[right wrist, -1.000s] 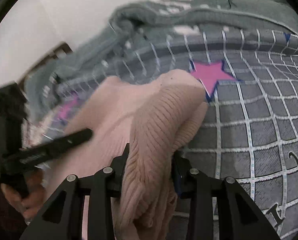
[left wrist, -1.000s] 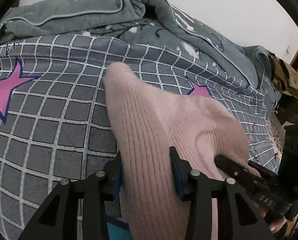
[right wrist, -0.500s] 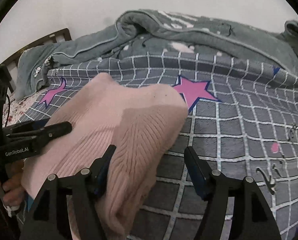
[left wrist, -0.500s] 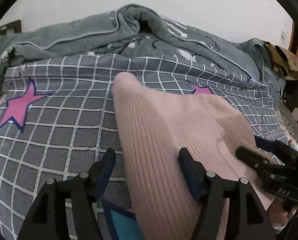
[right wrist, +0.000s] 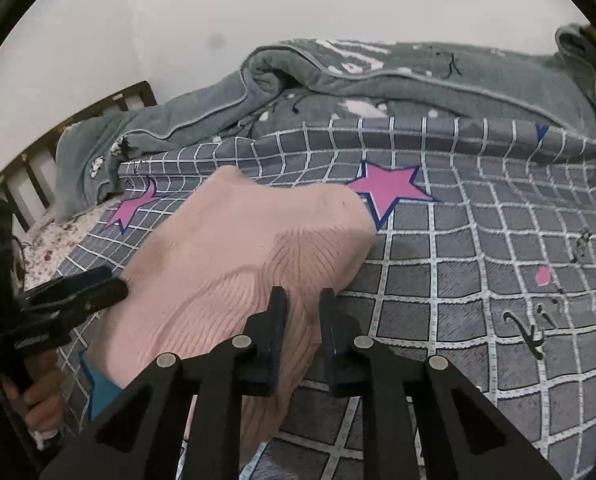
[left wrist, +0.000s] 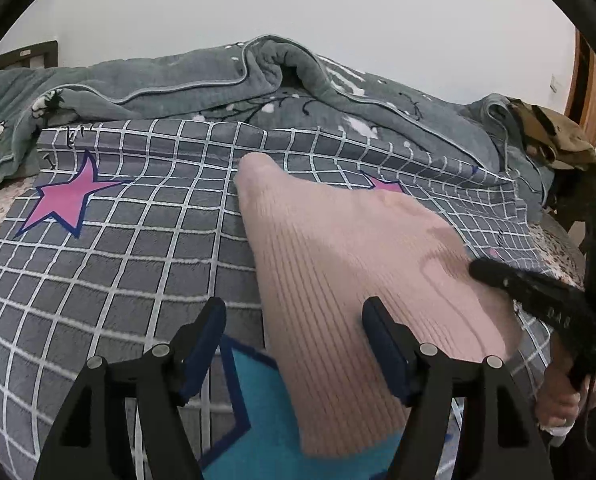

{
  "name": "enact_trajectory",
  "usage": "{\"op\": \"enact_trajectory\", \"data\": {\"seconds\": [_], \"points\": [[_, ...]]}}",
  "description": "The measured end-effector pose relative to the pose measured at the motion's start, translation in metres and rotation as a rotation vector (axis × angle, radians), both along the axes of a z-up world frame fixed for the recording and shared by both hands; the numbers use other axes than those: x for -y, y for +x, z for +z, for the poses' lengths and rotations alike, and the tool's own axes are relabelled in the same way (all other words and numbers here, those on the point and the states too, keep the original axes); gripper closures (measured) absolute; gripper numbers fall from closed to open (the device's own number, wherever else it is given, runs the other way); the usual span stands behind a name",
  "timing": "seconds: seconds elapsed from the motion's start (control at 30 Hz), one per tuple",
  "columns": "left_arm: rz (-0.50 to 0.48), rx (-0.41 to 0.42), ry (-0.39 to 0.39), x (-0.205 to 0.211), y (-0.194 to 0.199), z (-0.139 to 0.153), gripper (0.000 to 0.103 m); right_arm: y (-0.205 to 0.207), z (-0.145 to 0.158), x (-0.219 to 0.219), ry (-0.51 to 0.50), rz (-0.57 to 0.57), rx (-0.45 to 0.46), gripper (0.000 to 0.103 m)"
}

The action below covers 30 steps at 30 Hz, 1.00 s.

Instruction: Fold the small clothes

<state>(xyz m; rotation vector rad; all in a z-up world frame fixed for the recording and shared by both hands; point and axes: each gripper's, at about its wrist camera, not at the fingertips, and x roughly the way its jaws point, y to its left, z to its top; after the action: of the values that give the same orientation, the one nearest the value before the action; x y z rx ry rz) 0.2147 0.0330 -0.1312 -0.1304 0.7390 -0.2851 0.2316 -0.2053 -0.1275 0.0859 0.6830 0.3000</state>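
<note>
A pink ribbed sweater (left wrist: 337, 260) (right wrist: 238, 240) lies folded on the grey checked bedspread (left wrist: 98, 260). My left gripper (left wrist: 292, 320) hovers over its near left edge. Its jaws are wide and still opening; one finger is above the sweater, the other above the bedspread, and neither presses the cloth. In the right wrist view the left gripper (right wrist: 98, 284) shows at the sweater's left side. My right gripper (right wrist: 303, 308) is closing, its jaws narrow with the sweater's near right edge pinched between the pads. Its tip (left wrist: 497, 276) shows blurred at the sweater's right edge.
A grey-green blanket (left wrist: 218, 80) (right wrist: 417, 80) is heaped along the far side of the bed. A wooden headboard (right wrist: 38, 160) stands at the left, and a camouflage cloth (left wrist: 553, 140) lies at the far right. A person's hand (right wrist: 42, 404) holds the left gripper.
Both grippers released the raised sweater and pulled back; it now lies flat. The left jaws widened. The right jaws opened wide, then narrowed on the sweater's right edge.
</note>
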Motion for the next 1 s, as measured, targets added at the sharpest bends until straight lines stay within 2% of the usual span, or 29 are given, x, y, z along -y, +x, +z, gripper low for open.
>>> {"op": "enact_trajectory", "data": {"seconds": [0.1, 0.2, 0.33, 0.43, 0.5, 0.57, 0.67, 0.73, 0.9, 1.0], "points": [[-0.023, -0.001, -0.021, 0.006, -0.009, 0.001, 0.034, -0.017, 0.015, -0.009, -0.024, -0.009, 0.076, 0.086], [-0.032, 0.001, 0.003, 0.016, -0.009, -0.002, 0.034, -0.028, 0.022, -0.019, 0.005, 0.022, 0.129, 0.086], [-0.021, -0.023, 0.032, 0.023, -0.005, -0.009, 0.031, -0.027, 0.011, -0.032, 0.033, 0.093, 0.106, 0.086], [-0.036, -0.097, 0.016, 0.023, 0.001, -0.026, 0.029, -0.025, -0.005, -0.046, -0.050, 0.129, 0.099, 0.087], [-0.049, -0.134, -0.023, 0.018, 0.003, -0.034, 0.027, -0.017, -0.019, -0.051, -0.125, 0.119, 0.055, 0.090], [-0.058, -0.129, -0.028, 0.016, 0.001, -0.035, 0.027, -0.012, -0.021, -0.045, -0.093, 0.117, 0.029, 0.092], [-0.068, -0.090, 0.030, 0.022, -0.006, -0.036, 0.027, -0.009, -0.022, -0.043, -0.137, 0.108, 0.022, 0.098], [-0.069, -0.070, 0.059, 0.025, -0.010, -0.036, 0.026, -0.010, -0.024, -0.044, -0.153, 0.107, 0.027, 0.098], [-0.061, -0.081, 0.025, 0.019, -0.008, -0.039, 0.023, -0.011, -0.027, -0.043, -0.151, 0.109, 0.043, 0.098], [-0.061, -0.067, 0.043, 0.021, -0.008, -0.040, 0.021, -0.013, -0.027, -0.046, -0.168, 0.102, 0.054, 0.098]]}}
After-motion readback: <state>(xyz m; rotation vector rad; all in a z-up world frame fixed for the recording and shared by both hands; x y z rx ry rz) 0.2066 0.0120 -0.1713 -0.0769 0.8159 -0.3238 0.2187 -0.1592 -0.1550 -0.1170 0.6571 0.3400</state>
